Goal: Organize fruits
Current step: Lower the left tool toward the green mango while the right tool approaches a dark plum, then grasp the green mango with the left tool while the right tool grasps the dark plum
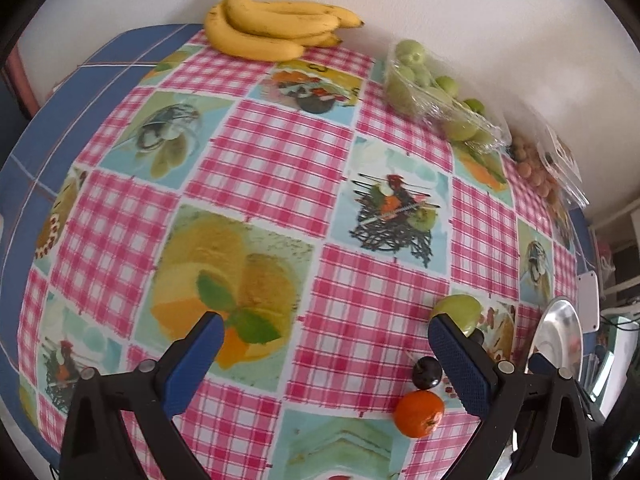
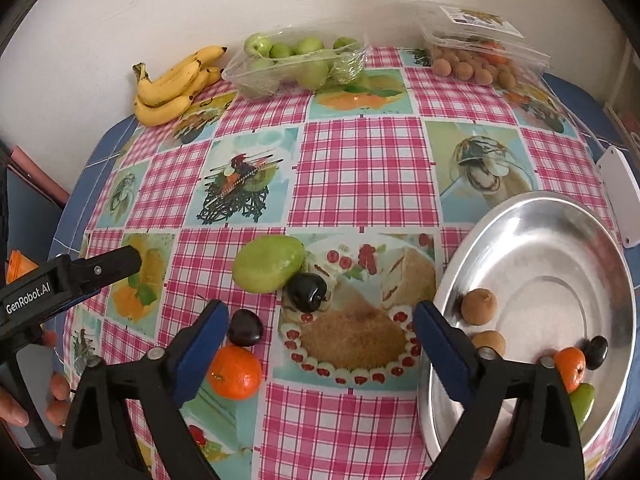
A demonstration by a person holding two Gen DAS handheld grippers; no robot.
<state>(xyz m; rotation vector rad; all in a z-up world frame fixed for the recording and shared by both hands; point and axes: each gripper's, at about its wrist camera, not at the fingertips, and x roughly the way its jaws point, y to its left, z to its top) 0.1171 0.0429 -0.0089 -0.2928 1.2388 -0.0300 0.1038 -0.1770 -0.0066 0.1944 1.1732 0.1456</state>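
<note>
With both my left gripper (image 1: 320,330) and right gripper (image 2: 320,316) spread and empty, the metal bowl (image 2: 520,216) already holds several fruits, while a green mango (image 2: 268,264), two cherries (image 2: 306,291) and a tangerine (image 2: 235,372) wait on the tablecloth (image 2: 360,160).

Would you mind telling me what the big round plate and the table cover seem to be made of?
The plate looks like bare polished metal, likely aluminium or steel: silvery, with soft reflections. The table cover looks like wipeable plastic-coated cloth, given its faint sheen and printed pattern, though plain fabric is possible.
</note>
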